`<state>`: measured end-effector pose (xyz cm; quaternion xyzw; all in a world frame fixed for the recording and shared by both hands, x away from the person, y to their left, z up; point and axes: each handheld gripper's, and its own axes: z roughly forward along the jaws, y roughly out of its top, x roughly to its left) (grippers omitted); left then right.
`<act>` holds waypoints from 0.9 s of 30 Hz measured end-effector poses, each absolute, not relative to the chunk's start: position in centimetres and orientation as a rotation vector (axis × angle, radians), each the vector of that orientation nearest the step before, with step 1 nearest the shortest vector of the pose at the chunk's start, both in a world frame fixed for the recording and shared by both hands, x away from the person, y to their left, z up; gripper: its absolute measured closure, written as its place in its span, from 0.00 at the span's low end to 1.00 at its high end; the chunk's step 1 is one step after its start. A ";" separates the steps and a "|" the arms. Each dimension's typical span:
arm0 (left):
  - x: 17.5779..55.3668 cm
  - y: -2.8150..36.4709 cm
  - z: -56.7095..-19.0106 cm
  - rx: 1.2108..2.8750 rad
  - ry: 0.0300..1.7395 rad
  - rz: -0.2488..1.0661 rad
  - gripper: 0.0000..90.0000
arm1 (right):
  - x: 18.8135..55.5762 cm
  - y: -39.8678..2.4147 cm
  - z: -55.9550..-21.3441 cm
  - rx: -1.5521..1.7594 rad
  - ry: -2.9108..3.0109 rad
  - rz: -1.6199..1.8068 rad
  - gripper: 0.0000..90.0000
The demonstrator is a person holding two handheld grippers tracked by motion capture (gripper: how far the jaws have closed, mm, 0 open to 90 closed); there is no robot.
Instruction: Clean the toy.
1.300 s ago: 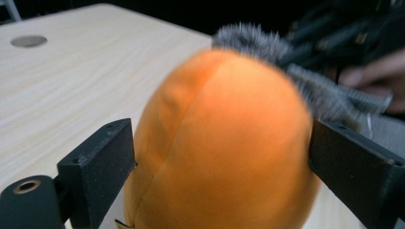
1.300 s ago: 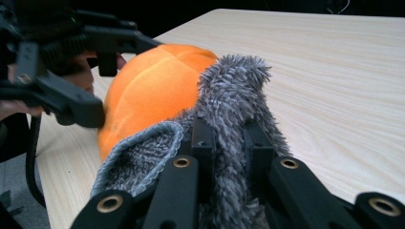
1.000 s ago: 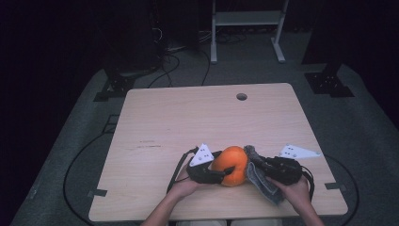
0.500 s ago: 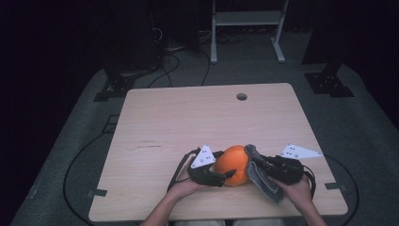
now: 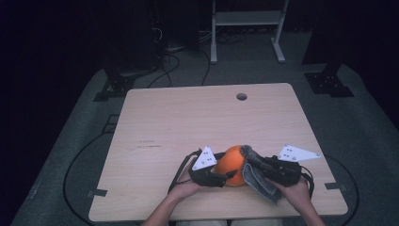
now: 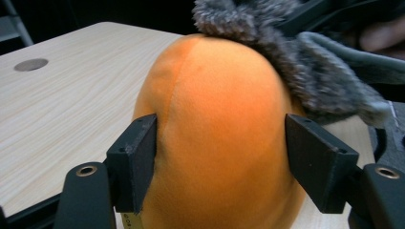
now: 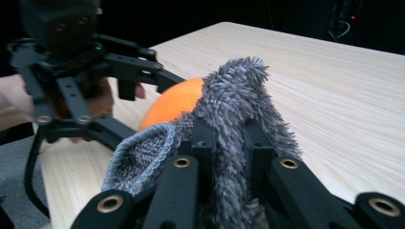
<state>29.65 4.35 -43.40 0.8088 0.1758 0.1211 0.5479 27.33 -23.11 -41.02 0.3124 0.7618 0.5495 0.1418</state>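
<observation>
An orange plush ball (image 5: 234,165) rests on the wooden table (image 5: 197,122) near its front edge. My left gripper (image 5: 229,175) comes at it from the left. In the left gripper view its pads (image 6: 136,157) dent both sides of the ball (image 6: 219,119); the jaws have just been opening a little and the ball stays between them. My right gripper (image 5: 256,165) is shut on a grey fuzzy cloth (image 7: 234,109), which drapes over the ball's top right (image 6: 296,71) and hangs down to the table (image 5: 263,182). The right gripper view has the ball (image 7: 172,102) behind the cloth.
A round cable hole (image 5: 241,96) sits near the table's far edge. A white metal frame (image 5: 244,19) stands on the floor behind, with cables (image 5: 169,61) and dark stand bases (image 5: 329,82) around it. Bare wood stretches left and beyond the ball.
</observation>
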 end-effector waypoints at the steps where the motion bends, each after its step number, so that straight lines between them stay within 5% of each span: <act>1: 29.6 4.3 -43.3 1.919 0.403 0.278 0.31 | 27.4 -23.4 -41.1 0.915 2.198 1.581 0.87; 8: 30.2 4.6 -43.3 1.943 0.458 0.259 0.13 | 27.6 -24.0 -41.3 0.943 2.183 1.575 0.87; 18: 29.6 4.4 -43.2 1.910 0.434 0.293 0.43 | 26.6 -23.3 -39.3 0.860 2.171 1.620 0.87; 24: 29.3 4.2 -43.1 1.920 0.403 0.277 0.43 | 26.9 -23.5 -39.9 0.873 2.185 1.603 0.87; 27: 29.6 3.9 -43.3 1.915 0.419 0.286 0.28 | 26.9 -23.9 -40.2 0.885 2.192 1.590 0.87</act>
